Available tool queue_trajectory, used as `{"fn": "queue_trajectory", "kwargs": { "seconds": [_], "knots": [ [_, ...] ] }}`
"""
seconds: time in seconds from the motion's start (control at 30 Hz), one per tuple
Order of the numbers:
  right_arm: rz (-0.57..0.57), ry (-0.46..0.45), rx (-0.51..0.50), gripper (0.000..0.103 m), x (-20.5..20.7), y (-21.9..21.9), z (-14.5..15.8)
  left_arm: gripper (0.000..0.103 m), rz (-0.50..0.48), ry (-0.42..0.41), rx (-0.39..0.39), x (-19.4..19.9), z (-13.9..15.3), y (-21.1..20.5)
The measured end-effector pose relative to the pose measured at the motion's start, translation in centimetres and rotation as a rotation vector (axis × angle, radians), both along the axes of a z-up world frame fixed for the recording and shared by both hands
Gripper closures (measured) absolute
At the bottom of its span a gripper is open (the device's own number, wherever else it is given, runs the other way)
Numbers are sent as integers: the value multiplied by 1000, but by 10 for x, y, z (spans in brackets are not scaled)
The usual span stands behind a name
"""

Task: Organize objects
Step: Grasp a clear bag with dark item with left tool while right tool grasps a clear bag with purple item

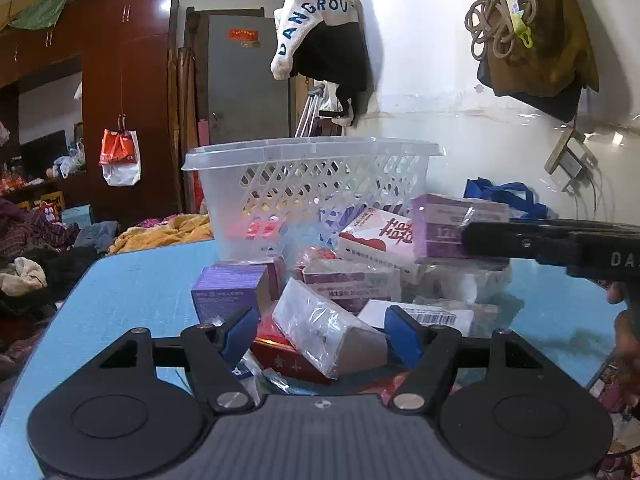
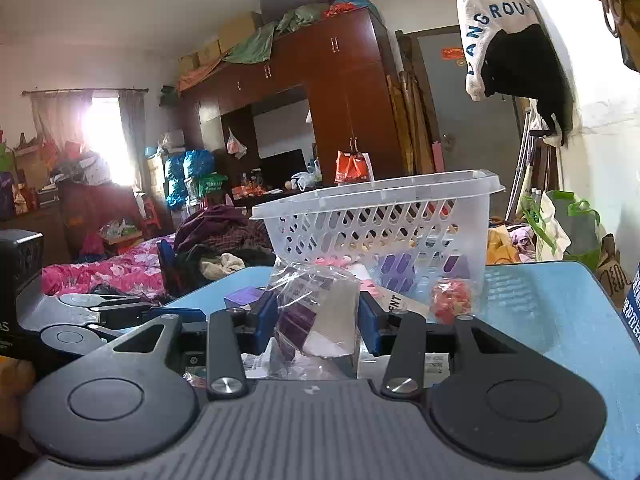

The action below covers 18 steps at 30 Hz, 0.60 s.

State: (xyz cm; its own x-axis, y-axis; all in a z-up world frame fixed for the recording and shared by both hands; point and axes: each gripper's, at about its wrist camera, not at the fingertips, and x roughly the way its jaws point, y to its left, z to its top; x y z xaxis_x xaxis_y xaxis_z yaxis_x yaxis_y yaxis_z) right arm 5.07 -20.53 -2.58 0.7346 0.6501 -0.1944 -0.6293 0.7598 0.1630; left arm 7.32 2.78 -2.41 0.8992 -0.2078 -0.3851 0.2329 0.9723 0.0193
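Note:
A clear plastic basket (image 1: 312, 172) stands on the blue table (image 1: 132, 292) behind a pile of small boxes and packets. My left gripper (image 1: 322, 336) is open low over the pile, its blue pads either side of a plastic-wrapped box (image 1: 320, 328) without pressing it. My right gripper (image 2: 318, 318) is shut on a purple and white box in a clear wrapper (image 2: 316, 312), lifted in front of the basket (image 2: 380, 220). The same held box (image 1: 452, 224) shows in the left wrist view at the right gripper's tips. Some packets lie inside the basket.
A purple cube box (image 1: 230, 288), a red and white box (image 1: 376, 236) and a red packet (image 2: 450, 300) lie in the pile. A blue bag (image 1: 504, 196) sits by the wall. Bedding and clothes lie beyond the table's far left edge.

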Motion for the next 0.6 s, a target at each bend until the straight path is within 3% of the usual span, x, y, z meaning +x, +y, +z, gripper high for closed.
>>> {"fn": "queue_trajectory", "kwargs": {
  "seconds": [0.2, 0.4, 0.47, 0.6],
  "knots": [
    [-17, 2, 4, 57, 2, -6, -2, 40, 8, 6, 8, 4, -1, 0],
    [-21, 1, 12, 57, 2, -10, -3, 41, 30, 29, 22, 10, -2, 0],
    [-23, 0, 13, 57, 3, -10, -3, 51, 26, 30, 14, 12, -3, -1],
    [-29, -2, 18, 57, 3, -13, -3, 55, 36, 5, 8, 10, -3, 0]
  ]
}}
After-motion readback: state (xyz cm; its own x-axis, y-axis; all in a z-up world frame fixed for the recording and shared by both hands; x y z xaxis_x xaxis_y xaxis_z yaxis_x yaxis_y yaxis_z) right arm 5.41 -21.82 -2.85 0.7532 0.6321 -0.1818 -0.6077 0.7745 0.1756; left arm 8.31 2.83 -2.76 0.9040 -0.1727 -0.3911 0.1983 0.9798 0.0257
